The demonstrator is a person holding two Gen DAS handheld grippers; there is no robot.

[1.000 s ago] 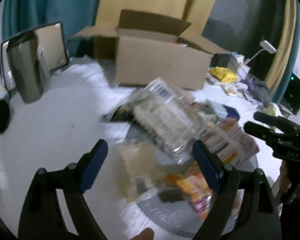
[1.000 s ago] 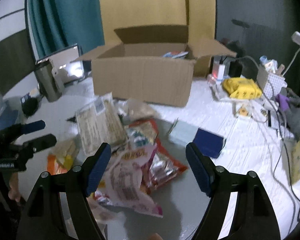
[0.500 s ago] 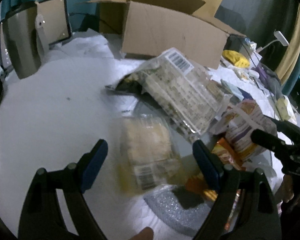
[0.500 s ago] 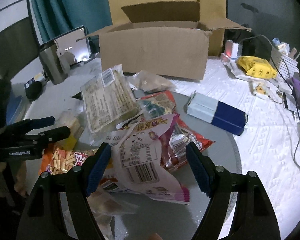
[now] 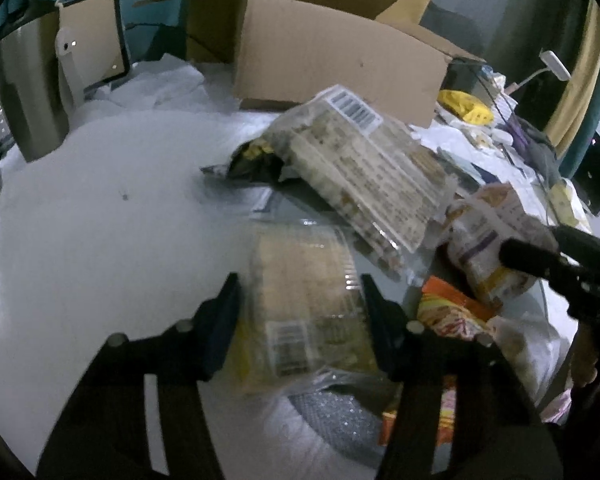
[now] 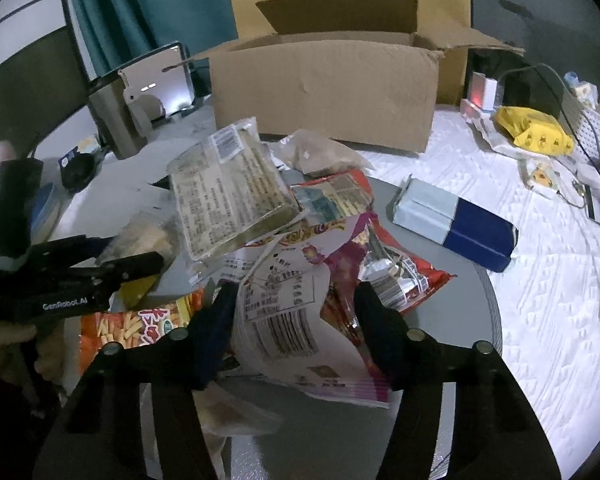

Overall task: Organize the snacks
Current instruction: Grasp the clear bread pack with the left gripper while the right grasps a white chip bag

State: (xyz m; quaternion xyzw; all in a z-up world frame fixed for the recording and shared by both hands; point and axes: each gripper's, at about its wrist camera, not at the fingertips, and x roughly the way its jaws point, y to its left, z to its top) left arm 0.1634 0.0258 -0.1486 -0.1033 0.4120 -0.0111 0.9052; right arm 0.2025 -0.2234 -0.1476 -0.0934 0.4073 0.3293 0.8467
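Note:
A pile of snack bags lies on a grey round tray (image 6: 460, 360). My left gripper (image 5: 300, 312) has its fingers closed against the sides of a clear pack of yellow biscuits (image 5: 300, 292); it also shows in the right wrist view (image 6: 112, 264). My right gripper (image 6: 296, 316) has its fingers pressed on a white and purple snack bag (image 6: 296, 300). A large clear pack with a barcode (image 5: 364, 168) leans on the pile. An open cardboard box (image 6: 324, 88) stands behind.
An orange fries bag (image 6: 140, 324), a red bag (image 6: 404, 276) and a blue-grey box (image 6: 456, 224) lie by the pile. A tablet on a stand (image 5: 92, 40) is at the left. Cables, a yellow bag (image 6: 532, 128) and clutter fill the right side.
Both grippers moved down and forward to the pile and closed: the left onto the biscuit pack, the right onto the white and purple bag.

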